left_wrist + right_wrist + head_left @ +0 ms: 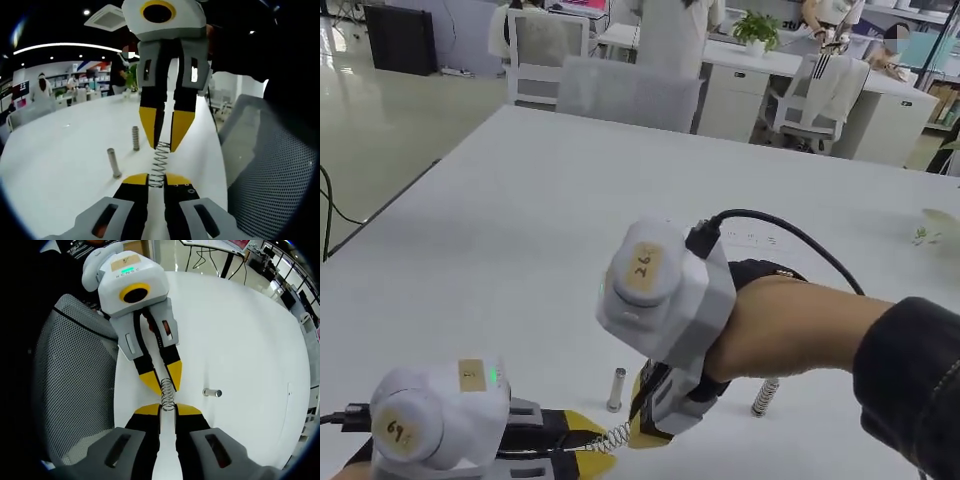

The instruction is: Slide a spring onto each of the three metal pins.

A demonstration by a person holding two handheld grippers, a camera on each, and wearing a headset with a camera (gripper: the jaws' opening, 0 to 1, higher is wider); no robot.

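Yellow-tipped left tongs (156, 179), tagged 69, and right tongs (168, 409), tagged 26, both pinch one spring (160, 161).

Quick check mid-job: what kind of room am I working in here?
Most likely an open-plan office or lab: a large white table, a mesh-backed office chair behind it, desks with cabinets, and a potted plant.

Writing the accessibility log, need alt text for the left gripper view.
A coiled spring is held between two yellow-tipped grippers over a white table, the left gripper clamping its near end and the right gripper its far end. Left of them in the view stand a bare metal pin and, farther back, a pin already wearing a spring.
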